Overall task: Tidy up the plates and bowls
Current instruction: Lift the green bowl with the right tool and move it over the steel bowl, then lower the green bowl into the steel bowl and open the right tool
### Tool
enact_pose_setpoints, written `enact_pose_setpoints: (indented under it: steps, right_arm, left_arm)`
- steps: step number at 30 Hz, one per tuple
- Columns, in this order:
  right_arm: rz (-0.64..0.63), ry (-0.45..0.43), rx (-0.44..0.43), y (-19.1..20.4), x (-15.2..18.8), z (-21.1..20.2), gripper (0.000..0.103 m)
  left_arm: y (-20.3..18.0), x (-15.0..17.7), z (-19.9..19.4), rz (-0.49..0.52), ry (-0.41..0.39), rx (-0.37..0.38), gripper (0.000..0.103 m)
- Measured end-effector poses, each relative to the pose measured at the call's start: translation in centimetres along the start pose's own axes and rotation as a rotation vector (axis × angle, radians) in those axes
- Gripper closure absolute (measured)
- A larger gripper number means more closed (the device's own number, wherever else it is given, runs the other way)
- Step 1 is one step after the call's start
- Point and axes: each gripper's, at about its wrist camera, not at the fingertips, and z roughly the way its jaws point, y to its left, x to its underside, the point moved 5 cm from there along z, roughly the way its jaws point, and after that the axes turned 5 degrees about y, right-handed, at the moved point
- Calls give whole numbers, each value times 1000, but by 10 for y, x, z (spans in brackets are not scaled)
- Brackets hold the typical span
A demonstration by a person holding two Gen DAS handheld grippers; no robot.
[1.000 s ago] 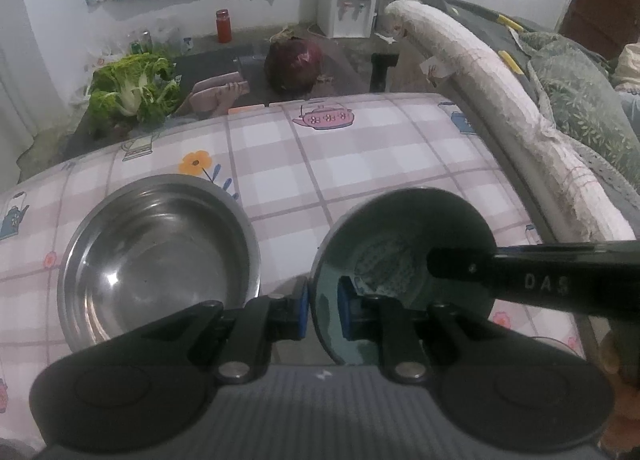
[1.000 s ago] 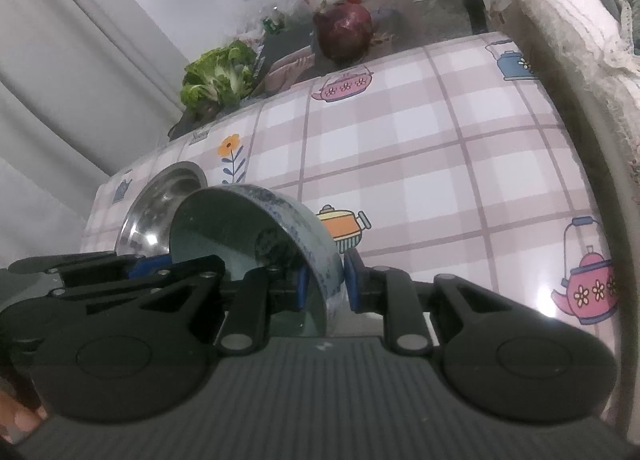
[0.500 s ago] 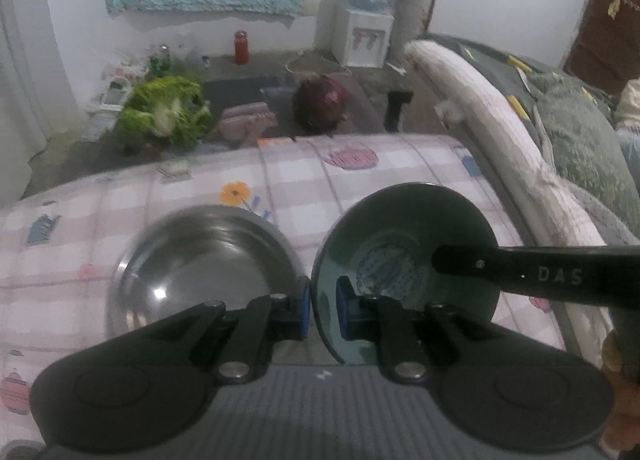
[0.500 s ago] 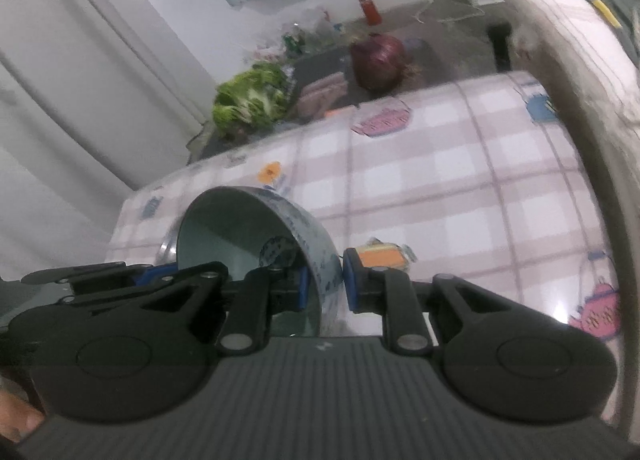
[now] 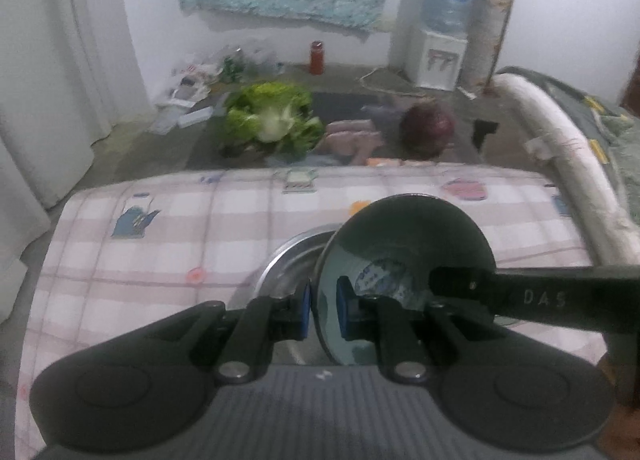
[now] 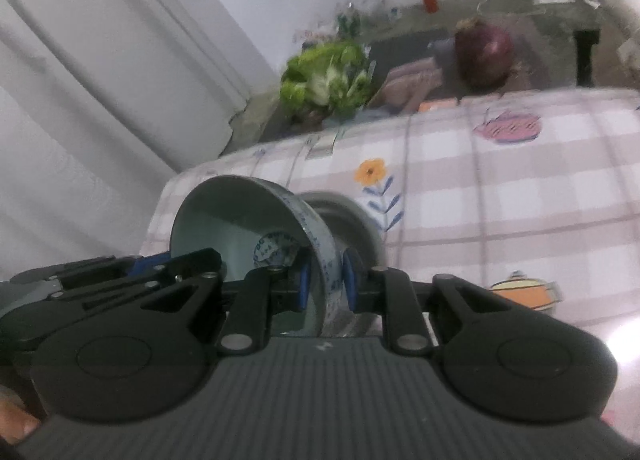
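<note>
In the left wrist view the ceramic bowl (image 5: 404, 260) now overlaps the steel bowl (image 5: 288, 256), which shifts from lower left to centre. More floor and wall show above the counter (image 5: 160, 244), now lower in frame.

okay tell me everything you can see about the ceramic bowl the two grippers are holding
The ceramic bowl looks glazed, pale grey-green inside with a blue printed medallion at the bottom and blue speckled patterning outside. It is tipped on edge, lifted above the steel bowl. The left hand-held gripper and right hand-held gripper each pinch its rim on opposite sides.
</note>
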Motion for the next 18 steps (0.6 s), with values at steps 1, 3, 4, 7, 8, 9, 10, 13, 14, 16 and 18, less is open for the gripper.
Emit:
enact_pose_setpoints:
  steps: [1, 3, 4, 7, 8, 9, 10, 13, 14, 16, 18]
  right_arm:
    - [3, 16, -1, 3, 1, 9, 87]
    - [8, 43, 5, 5, 3, 24, 87]
    - [7, 52, 9, 5, 4, 29, 87]
    - [12, 76, 23, 4, 8, 44, 87]
    - [17, 82, 26, 2, 8, 48, 87]
    - [21, 86, 29, 1, 8, 51, 87]
    - [23, 90, 34, 0, 7, 55, 87]
    - [28, 100, 50, -4, 6, 64, 87]
    - [32, 102, 51, -5, 6, 66, 87]
    - [27, 97, 48, -6, 4, 68, 87]
    - [21, 93, 53, -5, 2, 70, 86]
  left_arm:
    - [4, 1, 5, -4, 9, -6, 88]
    - [12, 4, 19, -18, 37, -10, 88]
    - [15, 6, 24, -24, 49, -10, 88]
    - [20, 10, 37, -31, 75, -6, 88]
    - [22, 11, 39, -33, 79, -4, 89]
    - [22, 12, 42, -30, 84, -1, 89]
    - [23, 12, 45, -28, 88, 1, 89]
    - [24, 13, 52, -29, 101, 6, 89]
    - [24, 13, 53, -28, 98, 2, 89]
    - [25, 13, 55, -25, 99, -5, 88]
    - [26, 14, 57, -29, 104, -7, 88]
